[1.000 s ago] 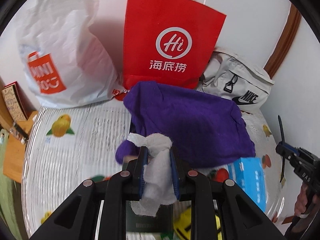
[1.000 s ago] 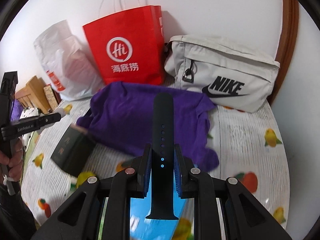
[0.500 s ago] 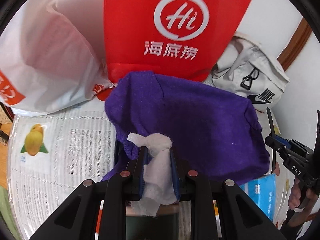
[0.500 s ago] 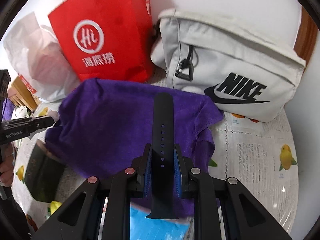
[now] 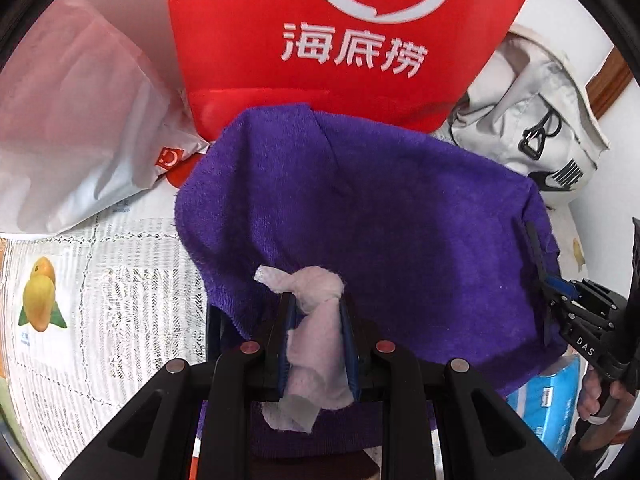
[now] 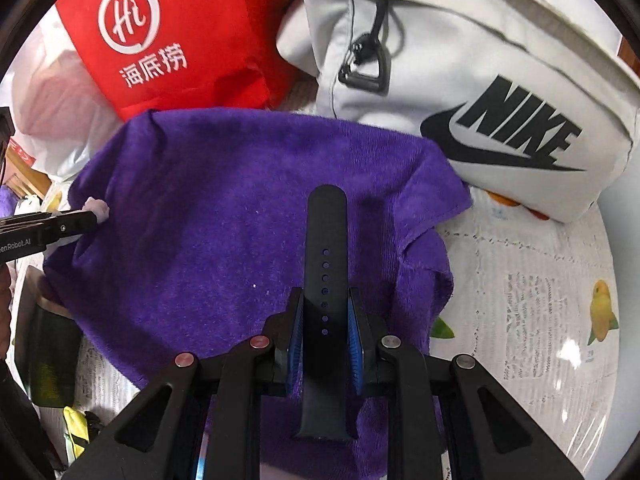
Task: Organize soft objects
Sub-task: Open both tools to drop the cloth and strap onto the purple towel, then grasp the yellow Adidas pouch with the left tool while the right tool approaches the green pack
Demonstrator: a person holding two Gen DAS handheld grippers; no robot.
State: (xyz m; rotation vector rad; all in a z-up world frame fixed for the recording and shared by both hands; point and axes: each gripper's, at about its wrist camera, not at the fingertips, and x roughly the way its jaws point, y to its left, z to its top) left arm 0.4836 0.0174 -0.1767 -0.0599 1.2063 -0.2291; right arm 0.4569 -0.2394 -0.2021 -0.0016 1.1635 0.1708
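A purple towel [image 5: 380, 216] lies spread on the table; it also fills the middle of the right wrist view [image 6: 224, 216]. My left gripper [image 5: 318, 304] is shut on a crumpled white tissue [image 5: 316, 332] and hovers over the towel's near left edge. My right gripper [image 6: 324, 300] is shut on a black silicone watch strap [image 6: 326, 268] that sticks out forward over the towel's right part. The right gripper shows at the right edge of the left wrist view [image 5: 576, 312], the left gripper at the left edge of the right wrist view [image 6: 52, 224].
A red paper bag [image 5: 352, 40] and a white plastic bag [image 5: 76, 132] stand behind the towel. A grey Nike bag [image 6: 480, 92] lies at the back right. A blue tissue pack [image 5: 552, 396] and a dark green box [image 6: 48, 356] sit near the towel. The tablecloth [image 6: 540, 300] has a fruit print.
Both grippers have moved forward toward the bags, now over the purple towel. Each keeps its hold, the left on the tissue and the right on the strap.
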